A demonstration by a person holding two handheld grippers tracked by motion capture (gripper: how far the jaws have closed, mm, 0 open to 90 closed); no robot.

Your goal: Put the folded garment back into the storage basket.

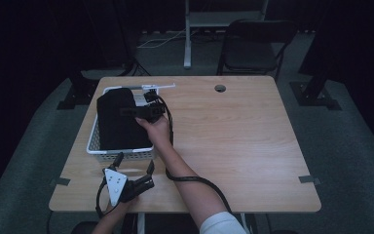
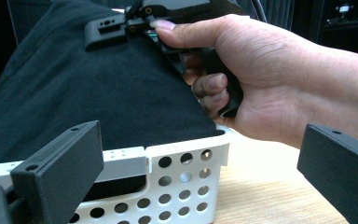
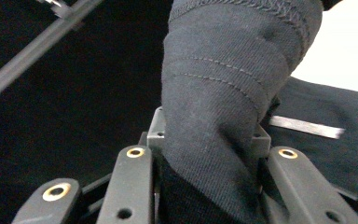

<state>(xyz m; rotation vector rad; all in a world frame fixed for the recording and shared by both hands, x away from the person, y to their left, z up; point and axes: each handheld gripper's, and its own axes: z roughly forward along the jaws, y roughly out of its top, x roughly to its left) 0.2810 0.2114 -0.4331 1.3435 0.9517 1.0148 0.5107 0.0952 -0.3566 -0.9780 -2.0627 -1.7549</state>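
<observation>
Background stuff: light wood table (image 1: 233, 141) takes up most of the middle, with a small round cable hole (image 1: 219, 88) near its far edge. Little grey tape tabs on the left (image 1: 59, 182) and right (image 1: 309, 179) edges. Behind it, top center, a dark folding chair (image 1: 253, 46) next to a pale metal stand leg (image 1: 188, 34). Grey carpet (image 1: 350, 146) all around, with white cables (image 1: 160, 40) near the top.

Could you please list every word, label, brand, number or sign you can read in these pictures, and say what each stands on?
None: no readable text in any view.
The black cloth has plain stitching, no print.
The white basket has holes only, no label.
The left gripper and right gripper carry screws and a grey plate, no markings.
The table is bare wood grain.
</observation>
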